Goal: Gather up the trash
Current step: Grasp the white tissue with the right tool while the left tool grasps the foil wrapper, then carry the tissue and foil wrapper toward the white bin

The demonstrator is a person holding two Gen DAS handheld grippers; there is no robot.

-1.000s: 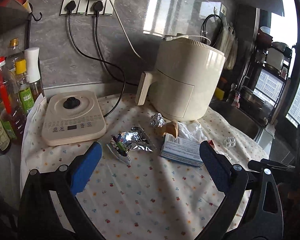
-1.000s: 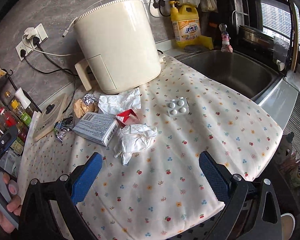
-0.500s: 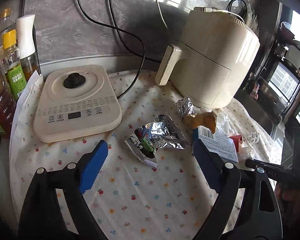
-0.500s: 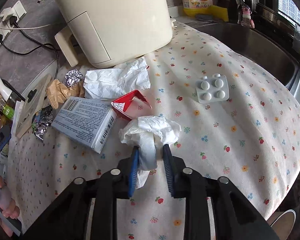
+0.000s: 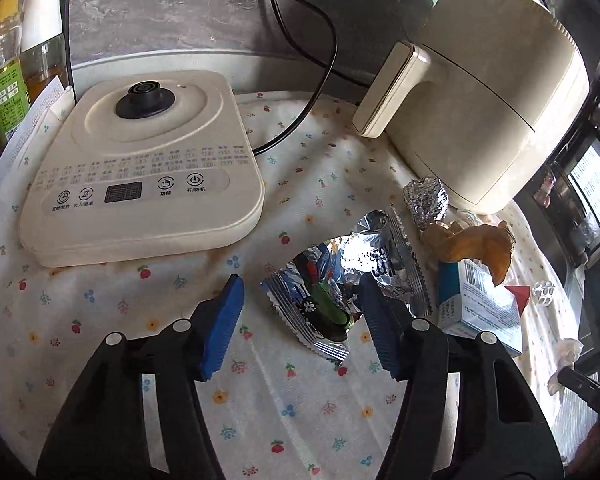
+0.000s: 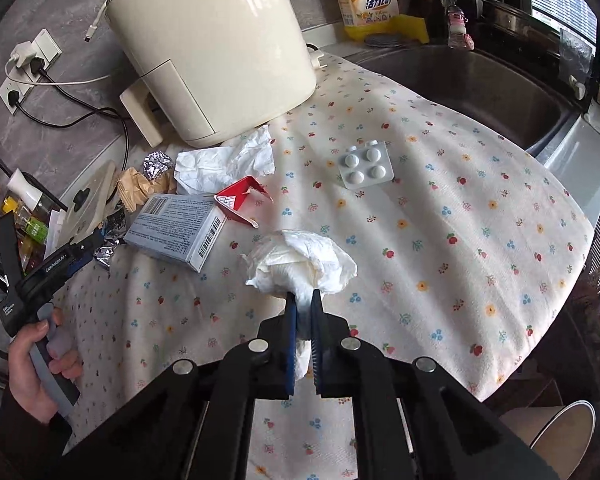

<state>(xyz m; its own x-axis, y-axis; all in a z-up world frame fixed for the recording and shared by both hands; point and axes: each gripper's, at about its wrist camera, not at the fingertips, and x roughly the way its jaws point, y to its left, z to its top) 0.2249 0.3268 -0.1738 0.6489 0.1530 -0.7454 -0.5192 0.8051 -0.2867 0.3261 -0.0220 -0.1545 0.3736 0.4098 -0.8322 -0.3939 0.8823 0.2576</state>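
Observation:
My right gripper (image 6: 304, 298) is shut on a crumpled white tissue wad (image 6: 304, 256), held just above the flowered tablecloth (image 6: 460, 260). My left gripper (image 5: 300, 292) points down at a silver foil snack wrapper (image 5: 340, 280). Its jaws are closing with the wrapper between them; the left pad is still apart from it. More trash lies nearby: a foil ball (image 5: 426, 202), brown crumpled paper (image 5: 472, 244), a blue-grey carton (image 6: 176, 230), a red packet (image 6: 240, 202), a flat white tissue (image 6: 228, 164) and a pill blister (image 6: 366, 168).
A cream air fryer (image 6: 216, 52) stands at the back, and an induction cooker (image 5: 140, 176) sits left of the wrapper with bottles (image 5: 4, 92) beyond it. The steel sink (image 6: 480, 92) lies to the right. A paper cup (image 6: 560, 440) stands below the table edge.
The right gripper closed on the tissue wad and lifted it slightly. The left gripper moved forward and down over the foil wrapper, its jaws narrowing.

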